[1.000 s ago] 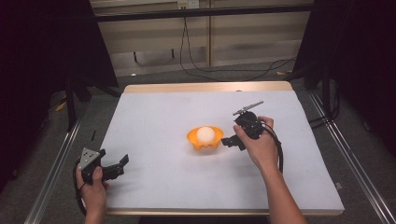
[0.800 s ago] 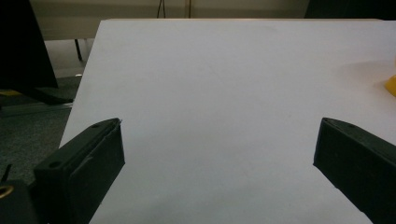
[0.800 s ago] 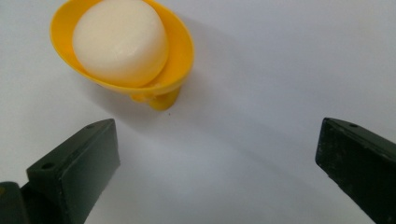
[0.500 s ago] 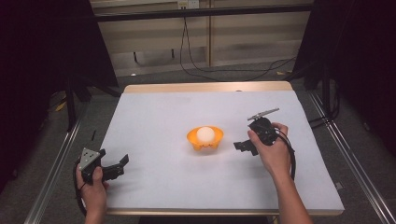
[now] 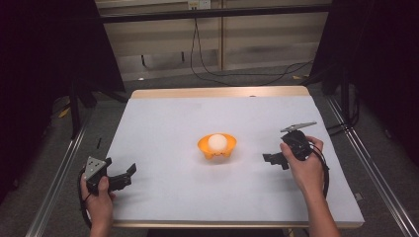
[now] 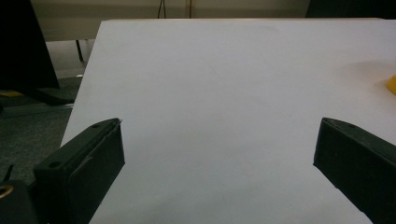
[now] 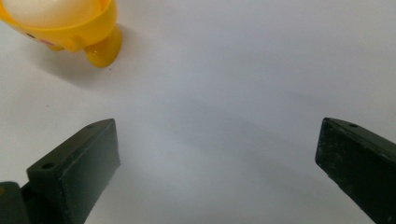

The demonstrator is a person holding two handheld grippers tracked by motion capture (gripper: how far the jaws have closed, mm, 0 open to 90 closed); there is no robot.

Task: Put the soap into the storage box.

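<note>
An orange footed bowl (image 5: 217,147) stands near the middle of the white table (image 5: 173,118), with a white ball (image 5: 217,142) resting in it. My right gripper (image 5: 269,159) is held to the right of the bowl, apart from it, open and empty. The right gripper view catches the bowl (image 7: 74,32) and ball (image 7: 51,9) at its top left, beyond the spread jaws of the gripper (image 7: 217,158). At the table's front left corner my left gripper (image 5: 129,173) stands open with nothing between its jaws. A sliver of the bowl (image 6: 391,85) shows at the right edge of the left gripper view.
Metal rails (image 5: 54,182) run along both sides of the table. Cables (image 5: 207,64) lie on the floor beyond the far edge (image 5: 217,93). Dark stands (image 5: 79,94) flank the back corners.
My right gripper has drawn back to the right, away from the bowl, and now sits well clear of it. The left gripper has stayed put.
</note>
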